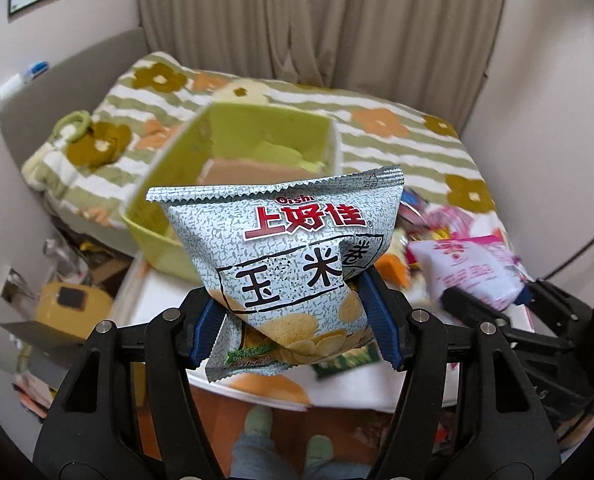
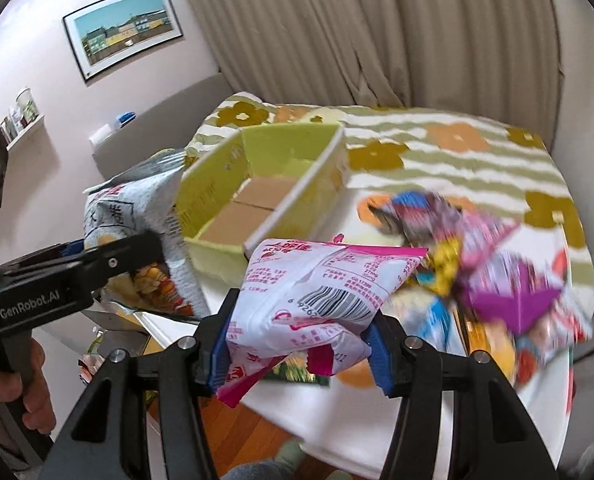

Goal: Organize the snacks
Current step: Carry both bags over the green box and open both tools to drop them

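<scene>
Two snack bags are clamped at once, one in each gripper. The left gripper (image 1: 295,322) has its blue pads (image 1: 381,320) pressed into the lower half of a grey-speckled chip bag (image 1: 281,248) with red lettering; the bag stands upright between the fingers, its crimped top edge well above the tips and its bottom corner hanging below them. Beyond those fingertips sits the green box (image 1: 157,208), open at the top, with a brown cardboard floor showing inside — it rests on the flowered blanket (image 1: 397,128) over the bed.

The right gripper (image 2: 295,354) is closed on a white-and-pink bag (image 2: 317,280), barcode side up, squeezed at its lower part between the blue pads (image 2: 217,356) so the packet bulges above them. Ahead and slightly left of these fingers lies the same green box (image 2: 217,176), seen with a white divider wall (image 2: 297,200). To the right of the fingertips a blurred heap of colourful snack packets (image 2: 497,260) spreads over the blanket.

In the right view the left gripper (image 2: 109,252) appears off to the left, its chip bag (image 2: 137,216) just beside the box wall — whether the two touch I cannot tell. A hand (image 2: 25,396) grips its handle.
</scene>
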`<state>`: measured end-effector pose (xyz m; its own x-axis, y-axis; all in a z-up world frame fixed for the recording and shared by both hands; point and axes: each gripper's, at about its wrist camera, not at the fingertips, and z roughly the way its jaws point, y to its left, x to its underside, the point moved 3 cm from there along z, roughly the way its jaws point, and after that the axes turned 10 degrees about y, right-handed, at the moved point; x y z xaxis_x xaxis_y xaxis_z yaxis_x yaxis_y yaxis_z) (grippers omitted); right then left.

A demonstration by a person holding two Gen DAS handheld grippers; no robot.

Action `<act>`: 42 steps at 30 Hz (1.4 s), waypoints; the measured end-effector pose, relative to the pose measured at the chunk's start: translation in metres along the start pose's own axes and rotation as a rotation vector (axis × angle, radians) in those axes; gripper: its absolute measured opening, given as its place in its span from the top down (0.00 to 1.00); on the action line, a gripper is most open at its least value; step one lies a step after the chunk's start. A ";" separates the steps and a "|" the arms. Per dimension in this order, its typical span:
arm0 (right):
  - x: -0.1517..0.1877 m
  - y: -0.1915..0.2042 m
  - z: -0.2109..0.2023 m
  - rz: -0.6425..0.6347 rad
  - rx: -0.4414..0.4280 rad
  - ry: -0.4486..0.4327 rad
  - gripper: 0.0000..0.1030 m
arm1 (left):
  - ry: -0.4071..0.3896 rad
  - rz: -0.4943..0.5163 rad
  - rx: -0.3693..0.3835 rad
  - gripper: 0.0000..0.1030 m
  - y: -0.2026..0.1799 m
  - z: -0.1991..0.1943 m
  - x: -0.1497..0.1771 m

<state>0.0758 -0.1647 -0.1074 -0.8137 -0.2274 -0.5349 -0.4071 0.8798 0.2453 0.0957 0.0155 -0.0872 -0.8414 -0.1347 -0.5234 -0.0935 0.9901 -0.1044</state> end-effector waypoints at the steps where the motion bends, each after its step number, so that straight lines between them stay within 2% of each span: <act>1: -0.004 0.003 0.002 -0.005 0.003 0.000 0.50 | -0.008 -0.005 -0.002 0.41 0.009 0.001 -0.008; 6: -0.043 0.028 0.018 -0.031 0.023 -0.014 0.50 | -0.020 -0.010 0.013 0.41 0.051 0.013 -0.051; 10: -0.077 0.041 0.040 0.020 0.024 -0.020 0.50 | 0.004 0.014 0.038 0.41 0.081 0.036 -0.090; 18: -0.124 0.061 0.087 0.098 0.098 -0.006 0.50 | 0.119 0.073 0.080 0.41 0.122 0.108 -0.139; 22: -0.134 0.065 0.105 0.145 0.122 0.013 0.50 | 0.209 0.126 0.071 0.38 0.127 0.140 -0.143; 23: -0.135 0.067 0.108 0.156 0.130 0.021 0.50 | 0.234 0.139 0.071 0.29 0.127 0.146 -0.140; 24: -0.136 0.068 0.111 0.163 0.138 0.026 0.50 | 0.260 0.151 0.074 0.14 0.127 0.153 -0.138; 26: -0.137 0.069 0.115 0.171 0.151 0.037 0.50 | 0.273 0.157 0.089 0.02 0.129 0.158 -0.133; 34: -0.142 0.074 0.132 0.117 0.195 0.099 0.50 | 0.253 0.153 0.121 0.02 0.145 0.154 -0.125; 42: -0.142 0.084 0.172 -0.012 0.145 0.174 0.50 | 0.216 0.126 0.068 0.02 0.154 0.141 -0.129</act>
<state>0.2283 0.0132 -0.1496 -0.8737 -0.2957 -0.3863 -0.3633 0.9247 0.1139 0.2648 0.1796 -0.1554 -0.9390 0.0078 -0.3439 0.0487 0.9927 -0.1104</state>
